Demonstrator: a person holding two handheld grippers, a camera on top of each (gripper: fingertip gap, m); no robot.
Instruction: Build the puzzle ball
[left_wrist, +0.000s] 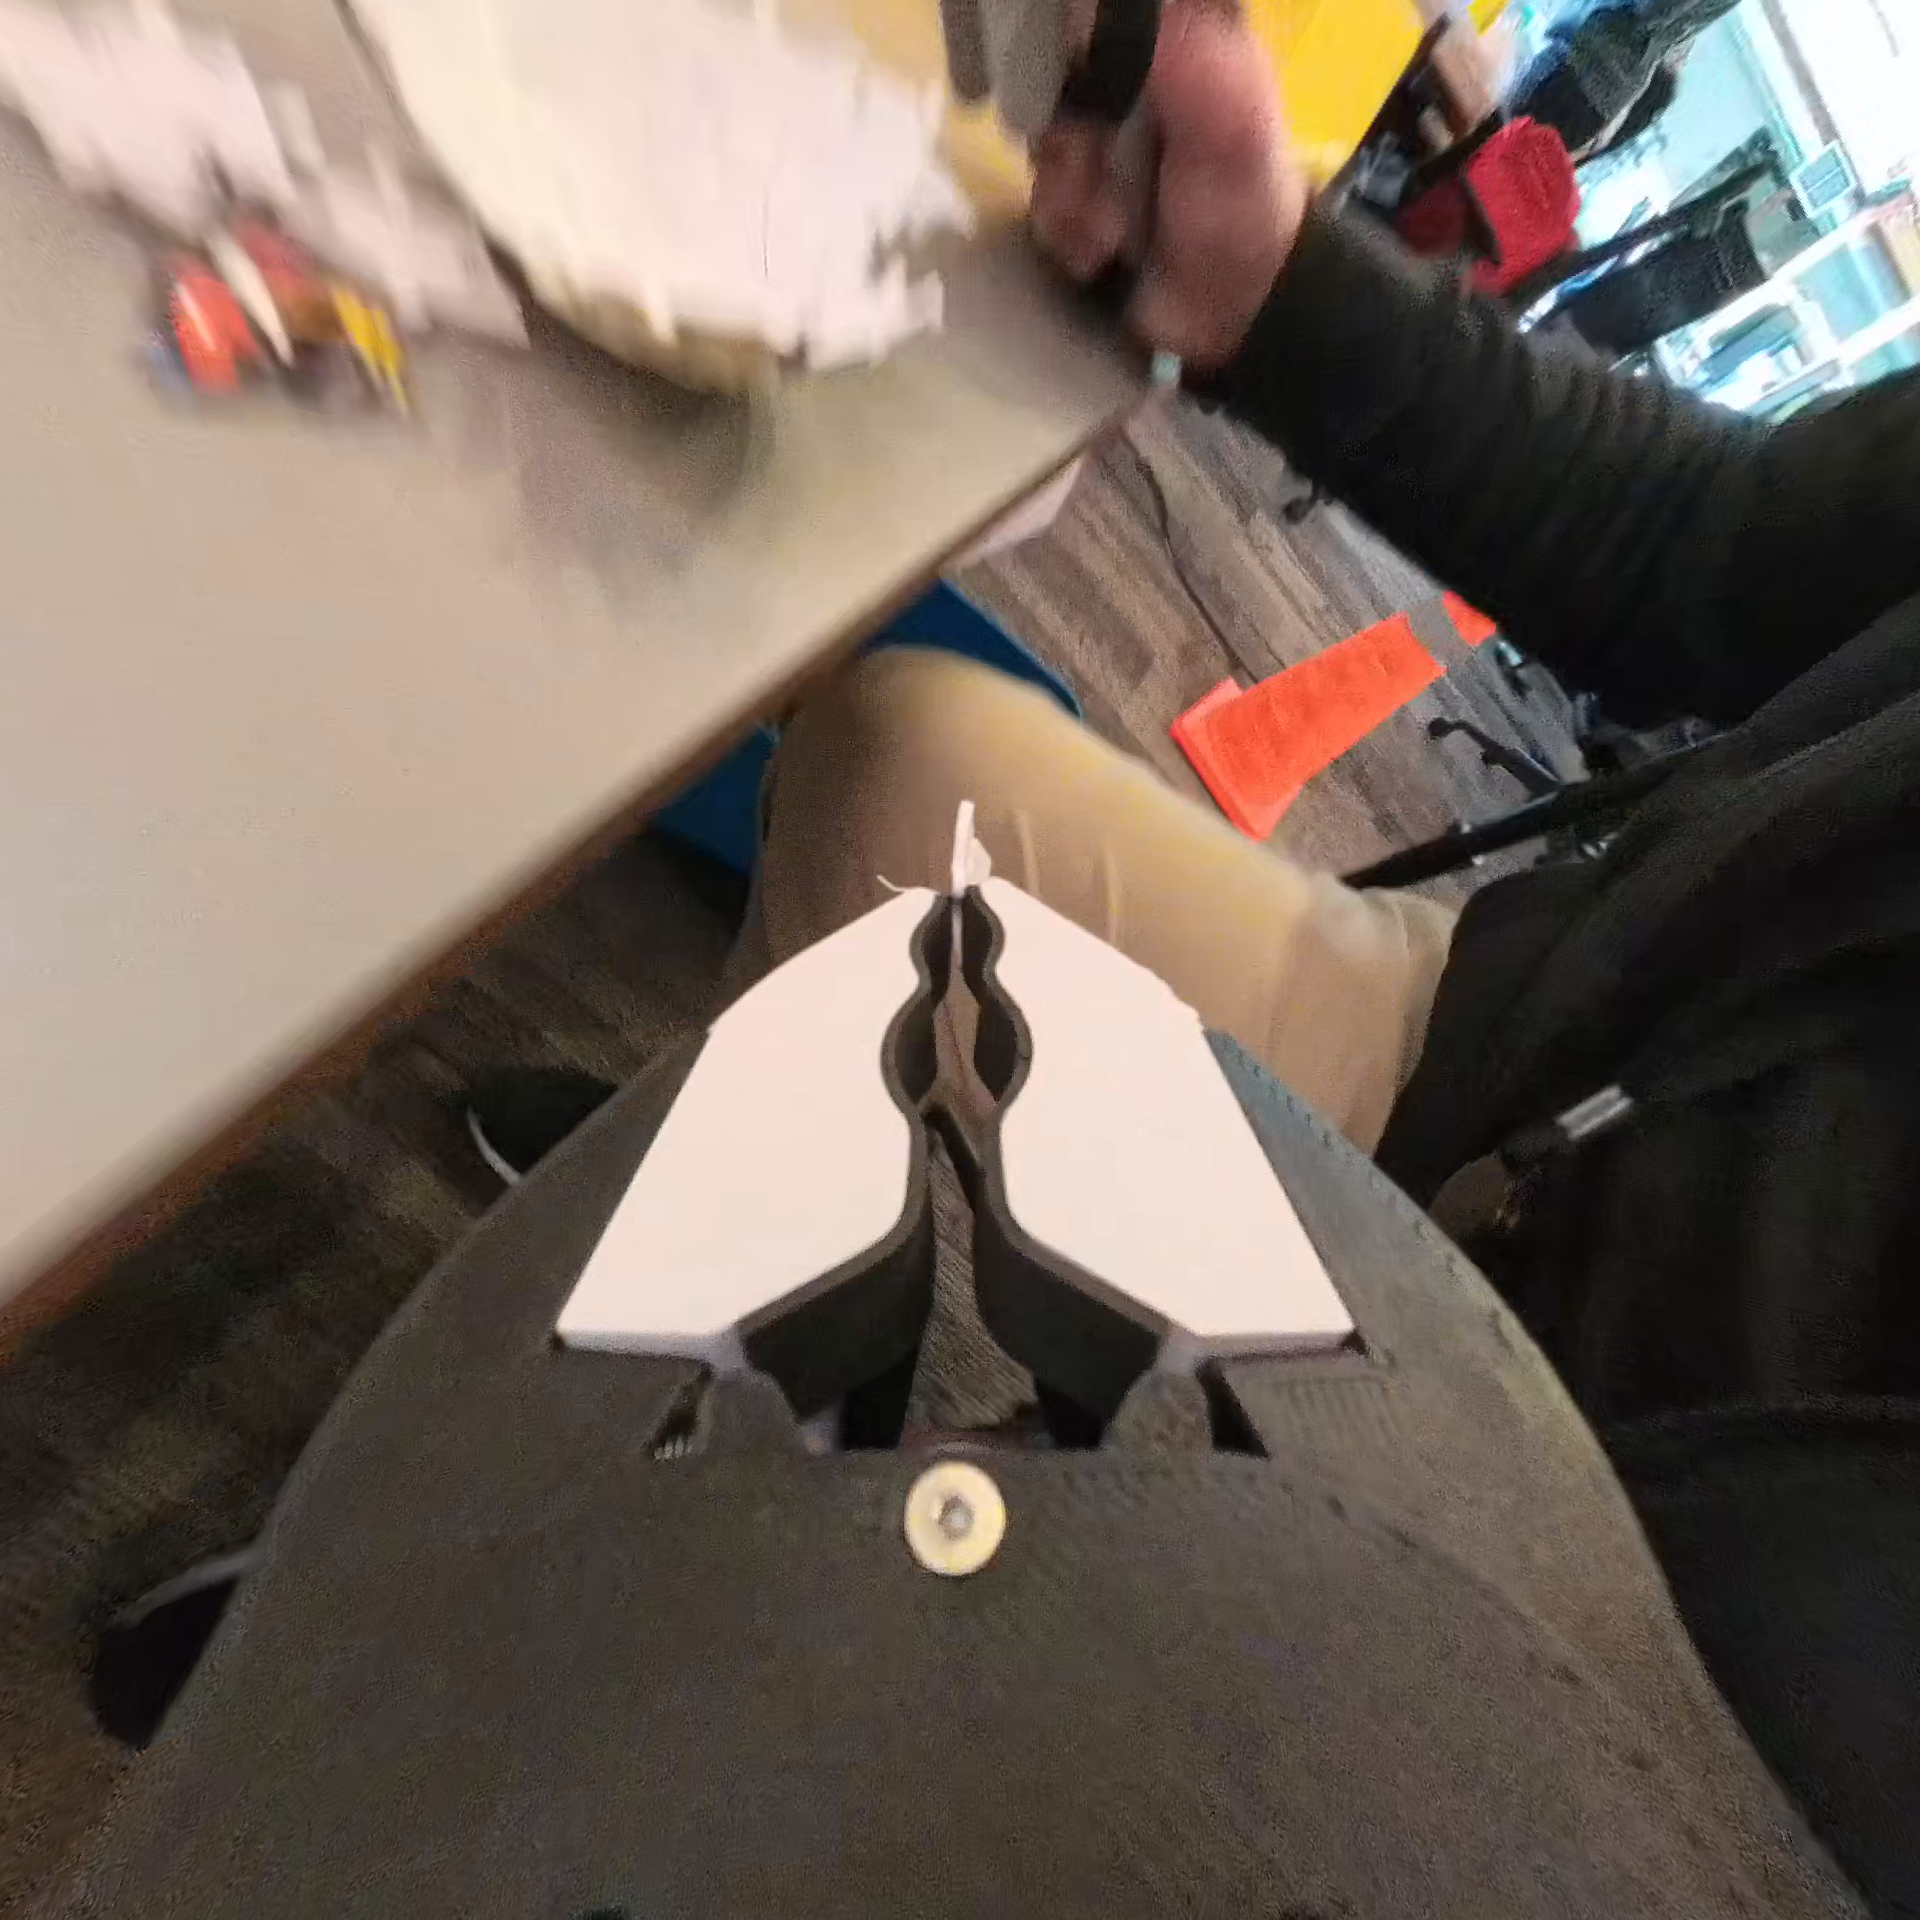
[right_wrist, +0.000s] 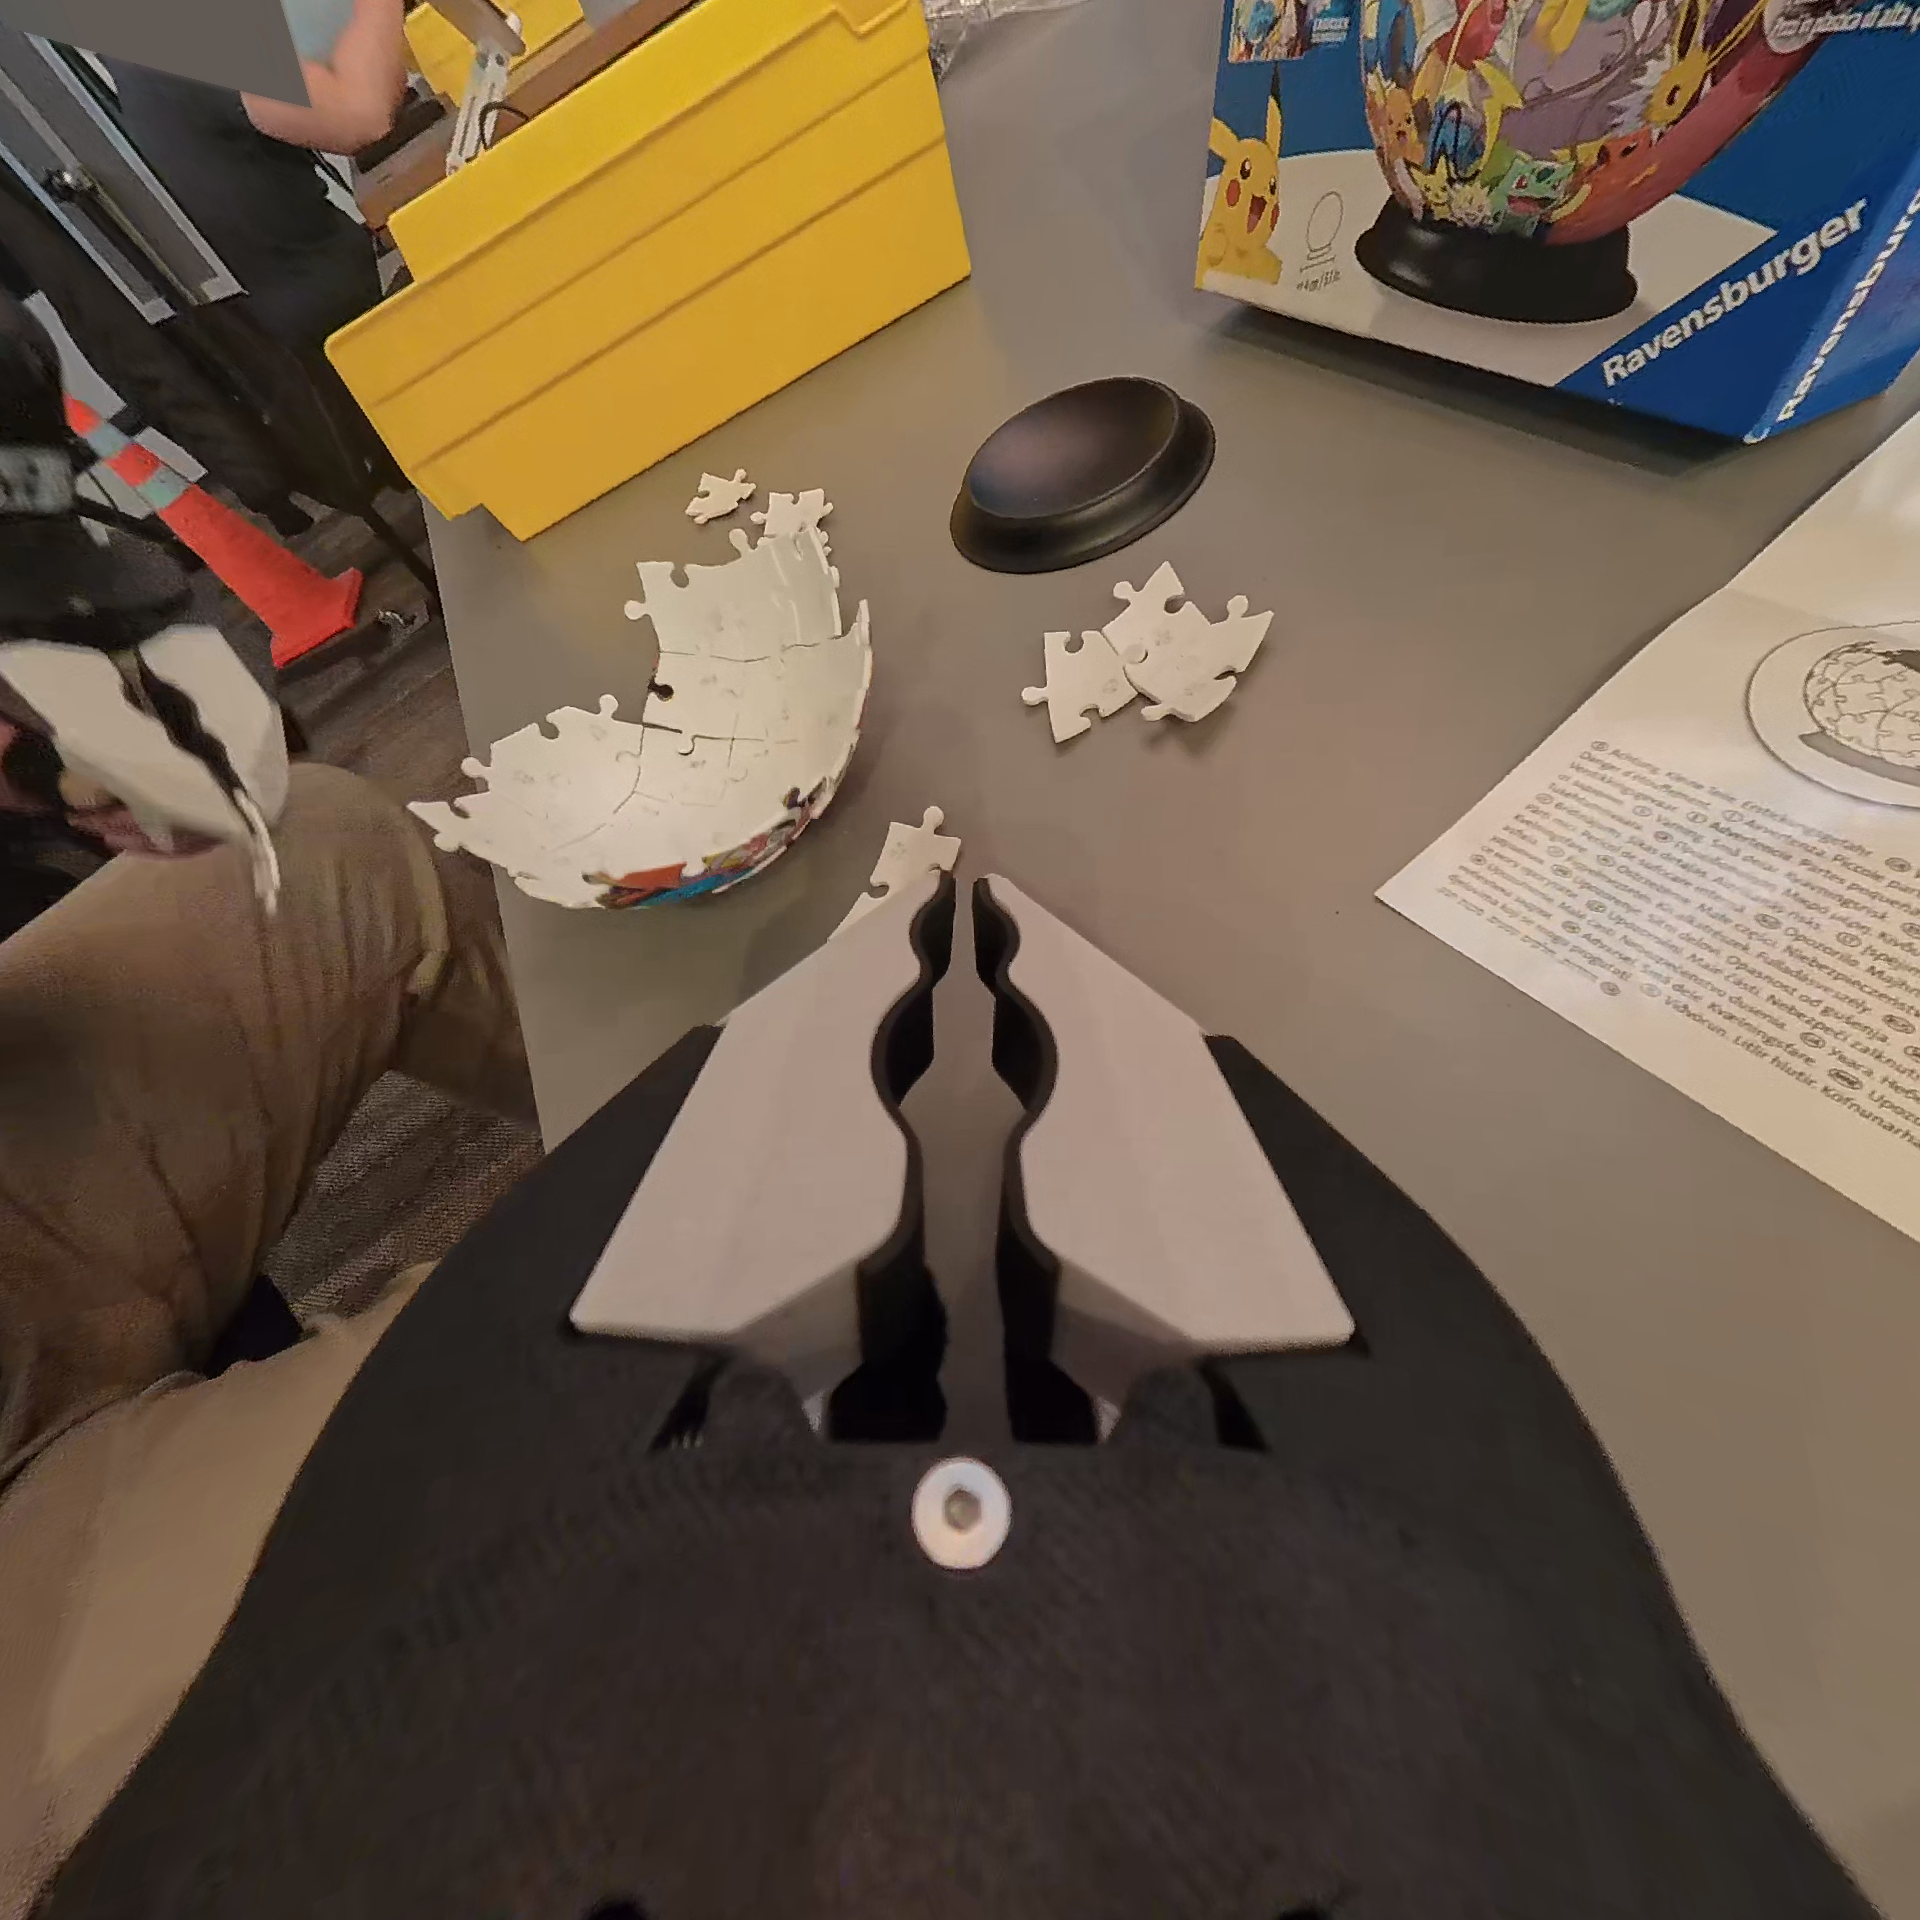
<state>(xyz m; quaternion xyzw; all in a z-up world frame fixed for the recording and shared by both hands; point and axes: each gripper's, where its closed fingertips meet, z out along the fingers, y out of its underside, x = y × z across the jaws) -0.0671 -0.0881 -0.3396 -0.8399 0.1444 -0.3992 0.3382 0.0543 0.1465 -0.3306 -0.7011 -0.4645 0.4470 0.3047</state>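
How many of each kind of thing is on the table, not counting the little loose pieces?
Half-built puzzle ball: 1
Black stand: 1
Yellow bin: 1
Puzzle box: 1
Instruction sheet: 1
Total: 5

The curved, part-built puzzle shell at centre left of the right wrist view is white inside, with a multicoloured cartoon print along its lower outer edge. Loose flat puzzle pieces beside it show plain white. The round dished stand above them is glossy black. At upper left sits a bright yellow ribbed plastic bin; at upper right, a blue cardboard box with colourful cartoon pictures. The tabletop is plain grey.
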